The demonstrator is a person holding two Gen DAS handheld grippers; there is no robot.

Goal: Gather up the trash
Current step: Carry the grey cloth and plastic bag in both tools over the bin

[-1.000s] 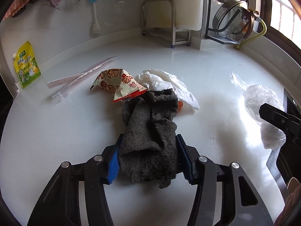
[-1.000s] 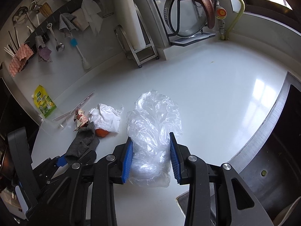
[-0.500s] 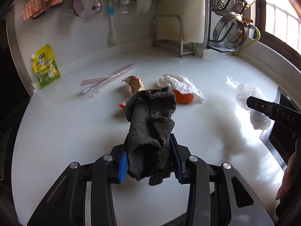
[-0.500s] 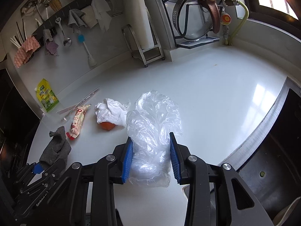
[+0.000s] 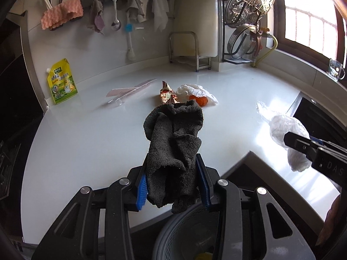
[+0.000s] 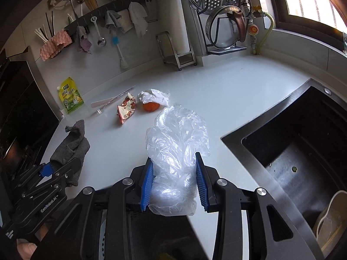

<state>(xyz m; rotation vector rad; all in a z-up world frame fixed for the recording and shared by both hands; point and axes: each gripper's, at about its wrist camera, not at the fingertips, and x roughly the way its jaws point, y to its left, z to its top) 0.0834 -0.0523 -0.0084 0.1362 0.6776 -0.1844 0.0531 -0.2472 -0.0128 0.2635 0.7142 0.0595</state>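
Note:
My left gripper [image 5: 172, 182] is shut on a dark grey cloth [image 5: 174, 143] and holds it above the counter's front edge, over a grey mesh bin [image 5: 186, 236]. My right gripper [image 6: 173, 184] is shut on a crumpled clear plastic bag [image 6: 176, 145], also near the front edge. The left gripper and its cloth [image 6: 72, 145] show at the left of the right wrist view. On the white counter [image 5: 86, 130] lie a red snack wrapper [image 5: 166, 93], a white tissue [image 5: 195, 91] and an orange peel [image 5: 200, 101].
A clear plastic strip [image 5: 130, 92] and a yellow-green pouch [image 5: 61, 81] lie at the back left. A dark sink [image 6: 299, 151] is at the right. A metal rack [image 5: 188, 49] and pot-lid stand [image 5: 245, 32] line the back wall.
Both grippers have pulled back from the counter toward its front edge, carrying the cloth and the bag. The bin has come into view below the left gripper.

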